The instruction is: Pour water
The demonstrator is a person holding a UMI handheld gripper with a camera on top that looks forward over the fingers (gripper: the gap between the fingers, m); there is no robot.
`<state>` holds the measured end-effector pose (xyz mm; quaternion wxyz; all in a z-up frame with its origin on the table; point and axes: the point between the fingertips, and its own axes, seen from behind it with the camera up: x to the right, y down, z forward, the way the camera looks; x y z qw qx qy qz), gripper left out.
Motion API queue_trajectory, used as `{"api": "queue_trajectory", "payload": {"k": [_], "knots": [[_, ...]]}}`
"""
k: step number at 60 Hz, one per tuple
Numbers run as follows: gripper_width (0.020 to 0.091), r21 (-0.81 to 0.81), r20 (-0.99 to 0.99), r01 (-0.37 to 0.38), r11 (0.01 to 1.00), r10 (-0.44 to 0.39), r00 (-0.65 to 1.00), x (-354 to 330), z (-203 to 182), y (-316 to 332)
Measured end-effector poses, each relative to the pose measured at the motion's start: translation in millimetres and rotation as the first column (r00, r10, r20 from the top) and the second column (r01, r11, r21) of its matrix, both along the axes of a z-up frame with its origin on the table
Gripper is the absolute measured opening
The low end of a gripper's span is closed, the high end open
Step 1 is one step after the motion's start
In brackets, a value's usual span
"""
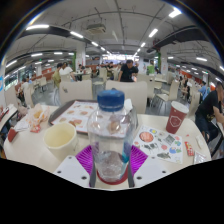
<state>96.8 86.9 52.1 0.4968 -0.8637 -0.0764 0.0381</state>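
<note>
A clear plastic water bottle (110, 138) with a blue cap stands upright between my fingers, filling the middle of the gripper view. My gripper (111, 160) is shut on the bottle, the purple pads (87, 157) pressing its lower sides. Left of the bottle, a pale yellow cup (60, 138) stands on the white table (160, 122), open side up. A red paper cup (177, 116) is further off to the right, beyond the fingers.
A printed tray liner (160, 145) lies right of the bottle. Food and wrappers (36, 119) sit at the left, another tray (80, 111) lies behind. A seated person's arm (210, 112) is at the far right; canteen tables, chairs and people stand beyond.
</note>
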Motion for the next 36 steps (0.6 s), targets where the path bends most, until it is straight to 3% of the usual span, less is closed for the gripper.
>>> {"api": "queue_trajectory", "payload": {"k": [9, 19, 23, 25, 28, 36], "knots": [[0.0454, 0.072, -0.021, -0.004, 0.997, 0.006, 1.0, 4, 5, 0], [0.0569, 0.023, -0.029, -0.009, 1.0, 0.01, 1.0, 5, 1, -2], [0.0743, -0.03, -0.023, -0.002, 1.0, 0.001, 1.0, 4, -1, -11], [0.0865, -0.041, -0.036, 0.004, 0.999, -0.006, 0.999, 3, 2, -16], [0.0829, -0.075, -0.053, 0.016, 0.997, -0.02, 0.998, 3, 3, -28], [0.0849, -0.134, 0.004, 0.063, 0.989, -0.063, 0.998, 9, 18, -67]]}}
